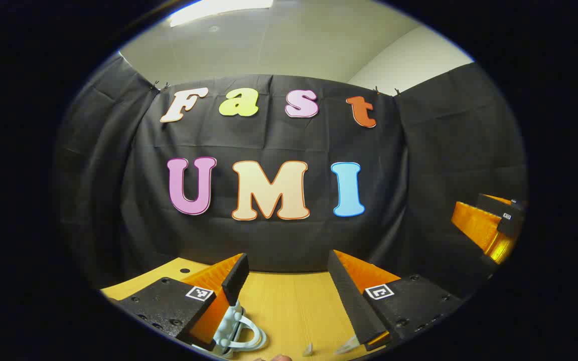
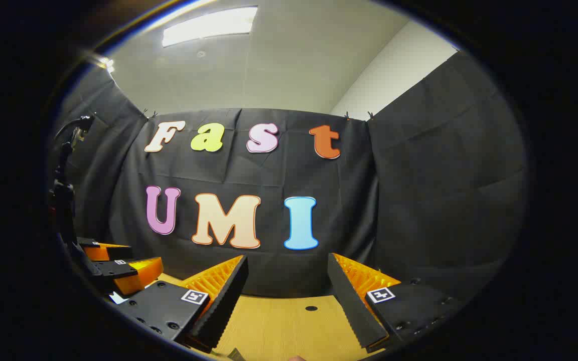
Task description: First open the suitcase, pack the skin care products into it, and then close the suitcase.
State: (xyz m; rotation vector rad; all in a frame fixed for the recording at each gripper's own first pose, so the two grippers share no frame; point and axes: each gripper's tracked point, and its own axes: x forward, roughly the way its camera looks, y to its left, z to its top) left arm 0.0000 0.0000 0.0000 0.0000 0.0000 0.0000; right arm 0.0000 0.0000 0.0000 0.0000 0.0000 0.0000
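Note:
In the left gripper view my left gripper [image 1: 287,258] is open above the wooden table [image 1: 289,306], with nothing between its fingers. A pale blue-grey looped handle [image 1: 239,337], which looks like part of the suitcase, pokes out below its left finger at the bottom edge; the rest is hidden. Two small pale bits [image 1: 309,349] lie at the bottom edge. My right gripper [image 2: 287,259] is also open and holds nothing, facing the booth wall over the table [image 2: 289,326]. It also shows at the far right of the left gripper view [image 1: 492,223].
The black cloth wall stands close behind the table's far edge. A dark stand [image 2: 63,195] rises at the left of the right gripper view, above the left gripper [image 2: 121,268]. The table top has a small round hole [image 2: 311,308].

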